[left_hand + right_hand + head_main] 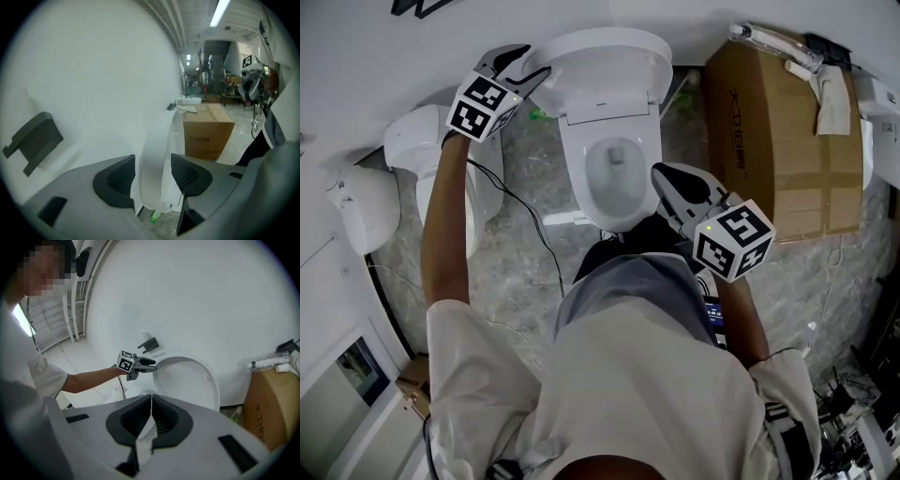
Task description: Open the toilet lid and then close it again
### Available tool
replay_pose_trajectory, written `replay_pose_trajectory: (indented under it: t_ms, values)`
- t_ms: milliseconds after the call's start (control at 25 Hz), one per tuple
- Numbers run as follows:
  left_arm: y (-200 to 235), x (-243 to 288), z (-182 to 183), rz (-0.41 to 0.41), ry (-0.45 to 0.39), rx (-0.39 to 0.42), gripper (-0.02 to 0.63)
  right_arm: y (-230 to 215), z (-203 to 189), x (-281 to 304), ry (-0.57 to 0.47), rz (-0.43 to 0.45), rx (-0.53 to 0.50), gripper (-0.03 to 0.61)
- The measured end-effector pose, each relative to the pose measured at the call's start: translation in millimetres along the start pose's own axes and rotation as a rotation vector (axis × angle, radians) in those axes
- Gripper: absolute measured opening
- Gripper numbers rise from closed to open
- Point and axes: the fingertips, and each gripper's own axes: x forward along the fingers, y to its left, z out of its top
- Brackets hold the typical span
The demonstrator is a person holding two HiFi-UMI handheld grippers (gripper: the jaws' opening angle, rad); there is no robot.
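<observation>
Closing comes next, by my reading: the lid (pixel 605 61) stands upright against the wall, so the opening half looks done. The left hand-held gripper (pixel 531 67) sits at the lid's upper left rim. Its jaws are apart with the rim between them, and the pads do not seem to press on it.

To do this step well, the jaws should close squarely on the rim before any pull, since a loose hold could let the lid slip and slam. The lid should then swing forward along the arc of its hinge and come down slowly onto the seat (pixel 649 192). The left wrist should turn with the lid rather than fight it.

The right hand-held gripper (pixel 664 176) has its jaws together and holds nothing. It hovers over the front right of the bowl, in the lid's way, so it should move aside first.

By count, there are two hand-held grippers, and one toilet with one lid and one seat. One cardboard box (pixel 783 141) stands to its right. Two other white fixtures (pixel 417 141) stand to its left.
</observation>
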Motion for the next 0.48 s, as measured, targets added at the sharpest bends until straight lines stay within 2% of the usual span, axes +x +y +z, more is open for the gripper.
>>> replay_pose_trajectory:
  t_ms: [120,200,480]
  values:
    - [-6,10,1,-0.009,0.07,0.116,0.215,1,-2,-1,0.004,0.003,0.0,0.012]
    - [-8,14,3,-0.004,0.086,0.148,0.215,3,-3,-2,0.007,0.006,-0.007,0.012]
    - [-7,13,5,0.032,0.076,0.09,0.209,8,-10,-6,0.01,0.008,-0.024,0.012]
